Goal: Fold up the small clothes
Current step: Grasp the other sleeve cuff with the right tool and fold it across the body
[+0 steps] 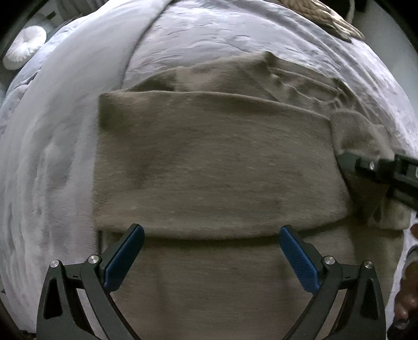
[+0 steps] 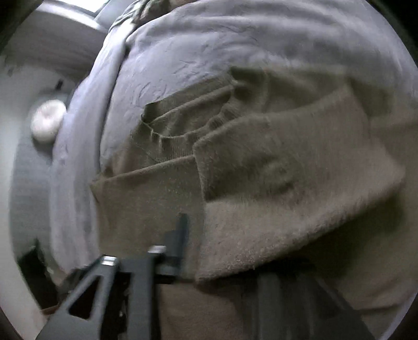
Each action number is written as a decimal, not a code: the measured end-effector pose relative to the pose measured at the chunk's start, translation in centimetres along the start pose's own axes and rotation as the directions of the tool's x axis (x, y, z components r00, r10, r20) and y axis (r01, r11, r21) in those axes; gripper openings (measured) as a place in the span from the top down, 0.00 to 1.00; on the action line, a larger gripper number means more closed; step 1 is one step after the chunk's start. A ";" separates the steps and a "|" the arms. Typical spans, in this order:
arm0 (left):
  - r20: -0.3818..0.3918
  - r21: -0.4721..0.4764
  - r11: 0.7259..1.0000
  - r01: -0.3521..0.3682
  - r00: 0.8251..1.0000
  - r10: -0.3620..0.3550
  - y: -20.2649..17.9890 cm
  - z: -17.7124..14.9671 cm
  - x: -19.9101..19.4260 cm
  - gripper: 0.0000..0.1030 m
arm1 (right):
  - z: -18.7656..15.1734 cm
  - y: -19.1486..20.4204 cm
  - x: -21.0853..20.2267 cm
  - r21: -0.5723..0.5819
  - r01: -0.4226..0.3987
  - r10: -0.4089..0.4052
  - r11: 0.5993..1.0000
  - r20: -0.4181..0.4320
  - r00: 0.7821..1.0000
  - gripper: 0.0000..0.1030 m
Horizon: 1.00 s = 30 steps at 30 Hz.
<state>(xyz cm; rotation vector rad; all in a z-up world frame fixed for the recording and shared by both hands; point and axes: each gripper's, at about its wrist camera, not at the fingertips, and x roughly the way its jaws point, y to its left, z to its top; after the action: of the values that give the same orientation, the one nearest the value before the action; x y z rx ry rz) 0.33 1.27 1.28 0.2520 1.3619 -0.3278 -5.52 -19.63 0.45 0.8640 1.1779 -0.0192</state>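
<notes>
A fuzzy taupe sweater lies on the bed, one part folded flat across its body. My left gripper is open and empty, hovering just over the near edge of that fold. My right gripper reaches in from the right and holds the sweater's right side. In the right wrist view its fingers are shut on a lifted flap of the sweater, which drapes over and hides the right finger. The ribbed hem lies beyond.
A lavender bedspread covers the bed under the sweater. A beige knit item lies at the far right of the bed. A white round cushion sits on the floor beyond the bed's left edge.
</notes>
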 end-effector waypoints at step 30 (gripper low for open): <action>0.114 -0.181 0.904 0.387 0.921 -0.372 6.3 0.8 -0.9 0.00 | -3.9 7.5 2.3 -0.349 0.028 -0.060 0.937 -0.083 0.995 0.62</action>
<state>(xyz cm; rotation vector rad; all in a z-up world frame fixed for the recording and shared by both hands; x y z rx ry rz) 3.28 6.88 2.29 -0.1985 1.3531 -0.5164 -4.36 -11.21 2.52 0.5300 1.2409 0.1896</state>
